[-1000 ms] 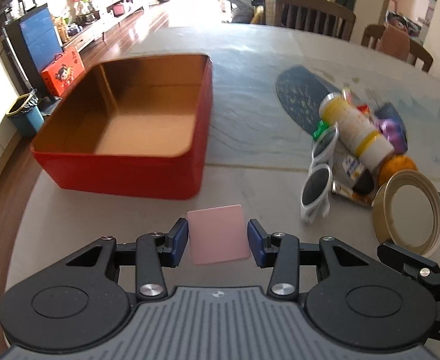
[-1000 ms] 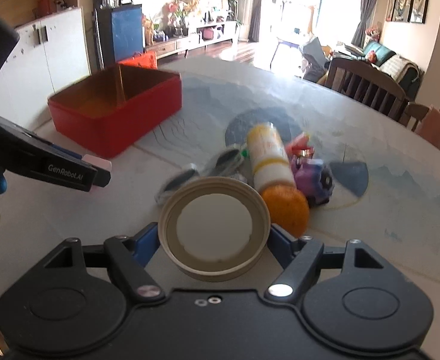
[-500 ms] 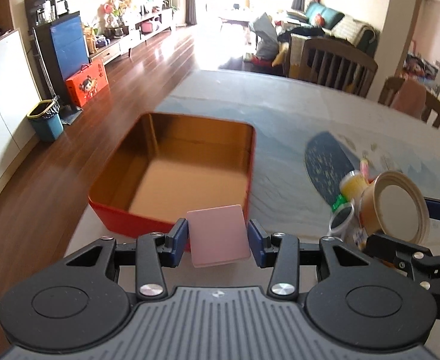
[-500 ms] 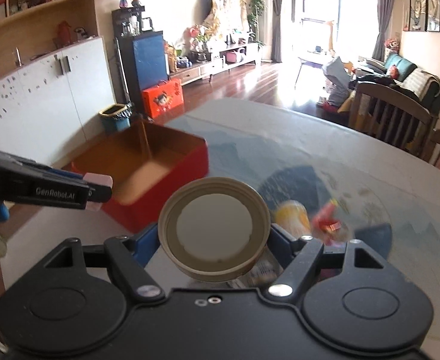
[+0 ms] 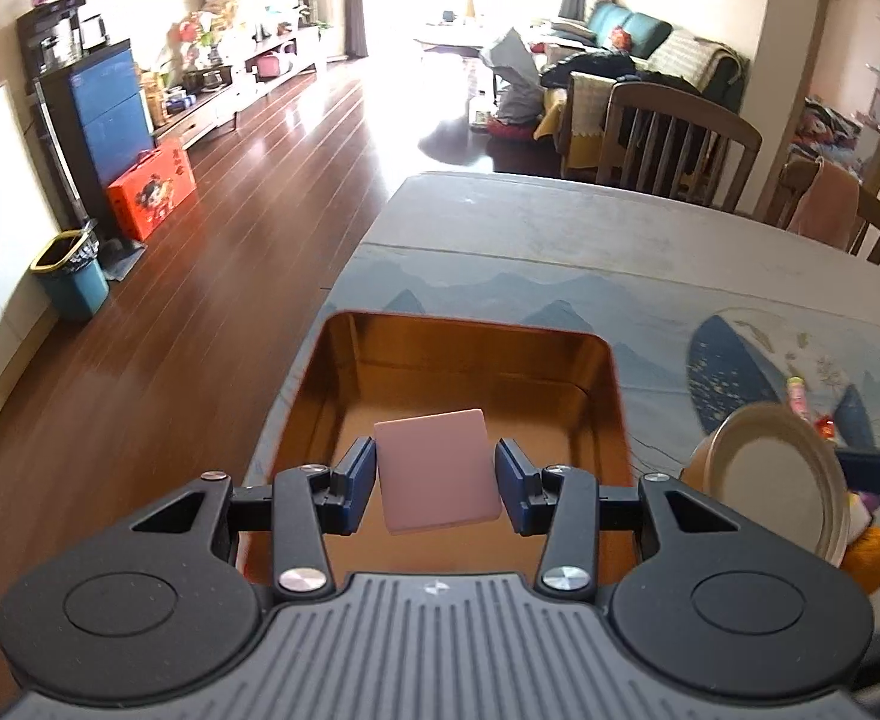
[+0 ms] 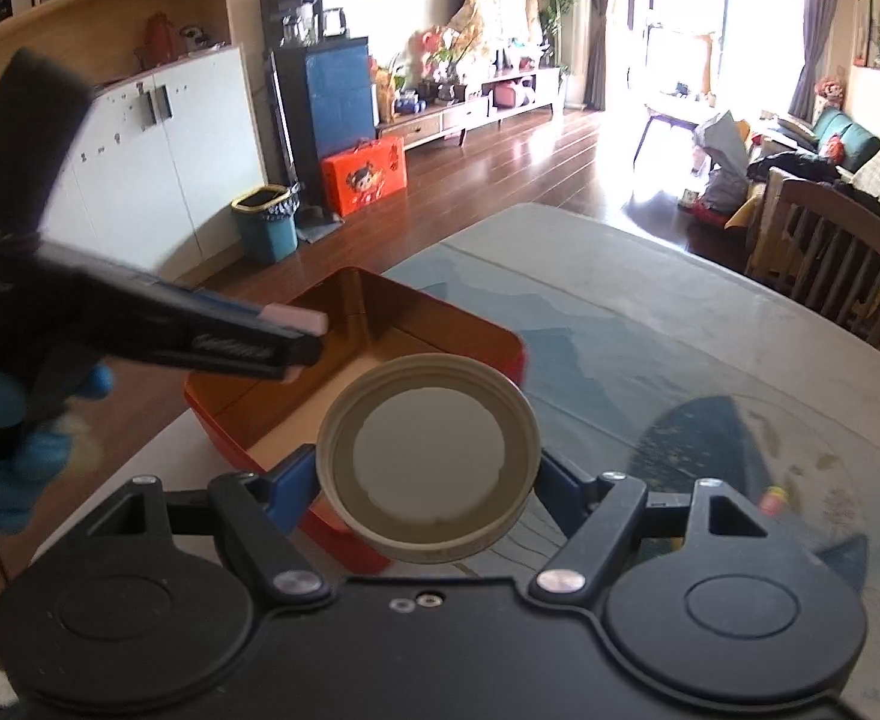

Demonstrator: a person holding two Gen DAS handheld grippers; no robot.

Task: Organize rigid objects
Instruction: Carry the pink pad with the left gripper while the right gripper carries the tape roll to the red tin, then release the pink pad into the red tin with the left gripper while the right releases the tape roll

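Both hands have carried their loads off the clutter and over to the red tin [image 5: 611,396]; a second ago it sat well ahead on the table [image 5: 560,240], now it's right under the left gripper [image 5: 435,476].

Left gripper: jaws clamped on the pink square card [image 5: 434,471], held by its side edges, slightly tilted, hanging over the tin's open interior. From the right wrist view the same card [image 6: 302,318] pokes out past the fingertips, above the tin's left side.

Right gripper [image 6: 428,468]: jaws gripping the round tan lid [image 6: 428,459] across its width, hollow side facing the camera. Lid sits over the tin's near right corner [image 6: 518,354], partly above the rim, not clearly inside yet.

Tin is empty as far as I can see. Leftover bits, including something orange [image 5: 872,558], remain on the table to the right.

Risks from here:
- lid released too early → hits the rim, rolls off onto the table or floor; the tin is close to the table edge
- both grippers crowd the same opening → collision if they descend together
- card is thin, edge-held → could twist out on a quick stop
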